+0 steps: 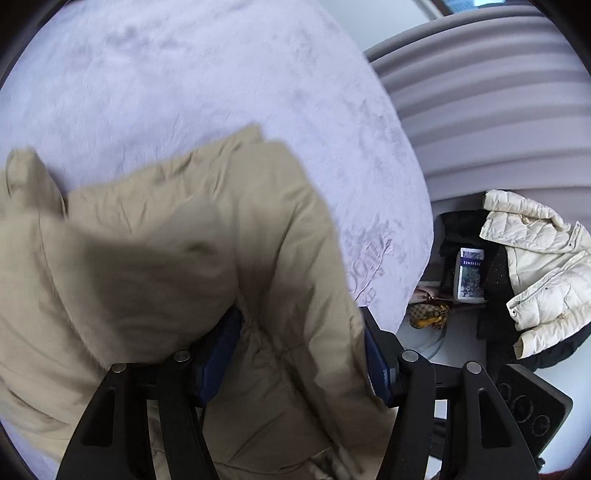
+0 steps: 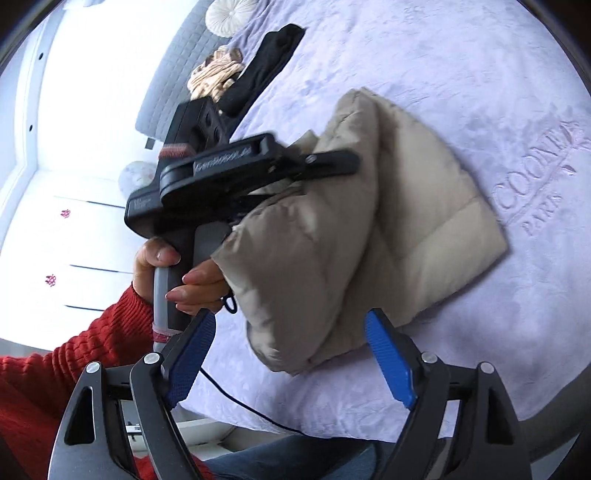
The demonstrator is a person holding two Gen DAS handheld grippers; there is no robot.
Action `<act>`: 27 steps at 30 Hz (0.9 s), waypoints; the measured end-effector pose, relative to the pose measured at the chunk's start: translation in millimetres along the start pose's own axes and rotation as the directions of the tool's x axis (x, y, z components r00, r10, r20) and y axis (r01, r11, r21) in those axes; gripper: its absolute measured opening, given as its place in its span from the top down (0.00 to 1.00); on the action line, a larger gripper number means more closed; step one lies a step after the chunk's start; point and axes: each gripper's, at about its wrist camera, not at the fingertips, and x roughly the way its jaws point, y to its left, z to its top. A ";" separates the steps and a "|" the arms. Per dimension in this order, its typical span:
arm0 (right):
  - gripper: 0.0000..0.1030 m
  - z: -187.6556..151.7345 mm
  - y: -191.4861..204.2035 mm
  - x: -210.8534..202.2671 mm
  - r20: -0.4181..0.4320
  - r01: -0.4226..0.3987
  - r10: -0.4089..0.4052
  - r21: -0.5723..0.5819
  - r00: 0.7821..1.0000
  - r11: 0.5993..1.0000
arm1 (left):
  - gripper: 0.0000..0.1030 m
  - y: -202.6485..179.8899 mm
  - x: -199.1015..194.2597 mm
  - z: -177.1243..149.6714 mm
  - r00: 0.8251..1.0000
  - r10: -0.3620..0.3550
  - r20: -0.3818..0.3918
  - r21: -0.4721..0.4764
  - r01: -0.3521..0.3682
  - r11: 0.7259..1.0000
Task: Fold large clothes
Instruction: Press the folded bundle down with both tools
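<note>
A beige puffer jacket (image 1: 192,236) lies partly folded on the lavender bedspread (image 1: 184,81). My left gripper (image 1: 301,354) has the jacket's fabric bunched between its blue pads, which stand wide apart; the fabric drapes over the left finger. In the right wrist view the jacket (image 2: 369,229) is a folded bundle, and the left gripper's body (image 2: 221,177) reaches into its left side, held by a hand in a red sleeve. My right gripper (image 2: 291,354) is open and empty, just short of the bundle's near edge.
A white puffer jacket (image 1: 543,266) on dark clothes, a book (image 1: 471,273) and a patterned bag (image 1: 430,314) lie beside the bed. Black clothing (image 2: 266,66), a beige garment (image 2: 216,74) and a round cushion (image 2: 231,13) lie at the bed's far end. A grey padded headboard (image 1: 498,110) borders the bed.
</note>
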 end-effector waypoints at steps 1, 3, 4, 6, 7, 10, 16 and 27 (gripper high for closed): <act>0.17 3.8 3.5 9.3 -0.001 0.013 -0.013 -0.008 1.000 1.000 | 0.38 -4.9 -11.8 1.0 0.999 0.002 0.036 0.027 -0.003 1.000; 0.19 10.3 11.2 23.8 0.005 0.124 -0.124 -0.038 0.992 0.992 | 0.38 -11.9 -45.2 -3.0 0.988 0.050 0.145 0.085 -0.063 0.994; 0.27 9.7 12.8 26.1 0.018 0.180 -0.179 -0.056 0.984 0.982 | 0.38 -13.0 -58.4 -3.2 0.973 0.101 0.208 0.094 -0.122 0.988; 0.83 16.0 12.3 29.1 0.035 0.290 -0.288 -0.092 0.957 0.953 | 0.38 -8.7 -79.1 -7.0 0.927 0.216 0.308 0.078 -0.250 0.965; 0.83 16.2 9.9 26.8 0.056 0.323 -0.319 -0.098 0.946 0.941 | 0.38 -0.2 -86.2 -12.5 0.899 0.278 0.338 0.053 -0.313 0.948; 0.84 11.8 -5.4 18.4 0.065 0.339 -0.335 -0.066 0.940 0.938 | 0.38 46.4 -90.9 -26.1 0.847 0.415 0.333 -0.035 -0.429 0.903; 0.84 2.5 -7.5 14.8 0.071 0.396 -0.392 -0.043 0.917 0.917 | 0.38 84.8 -52.7 -19.6 0.844 0.447 0.296 -0.079 -0.445 0.892; 0.83 16.9 -101.6 -10.2 0.063 0.372 -0.390 0.187 0.919 0.909 | 0.38 27.0 16.4 16.6 0.840 0.452 0.300 0.030 -0.481 0.876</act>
